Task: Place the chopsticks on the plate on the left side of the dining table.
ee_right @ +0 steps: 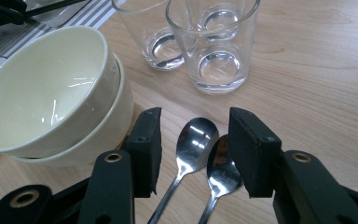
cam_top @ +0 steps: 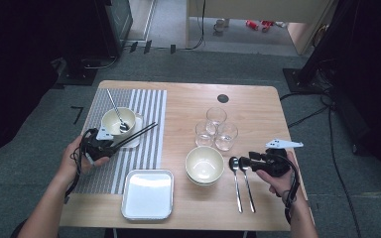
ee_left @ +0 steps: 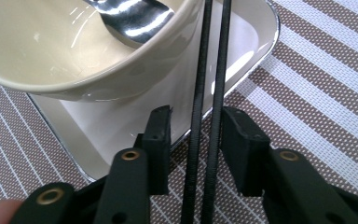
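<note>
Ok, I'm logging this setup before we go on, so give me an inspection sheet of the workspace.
Surface: wooden table, striped placemat on its left.
Job's things: black chopsticks lying across a small tray holding a bowl with a spoon; two spoons on bare wood.
Clutter: three glasses, stacked bowls, empty tray.
Grippers: left claw astride the chopsticks, pads apart; right claw open over the spoons.
Cables: on the floor at right.
Surroundings: grey carpet, dark stands.

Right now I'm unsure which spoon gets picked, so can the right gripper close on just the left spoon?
Probably not as it stands: the right gripper has its open jaws around both the left spoon and the right spoon, whose bowls lie side by side, so closing would likely catch both.
</note>
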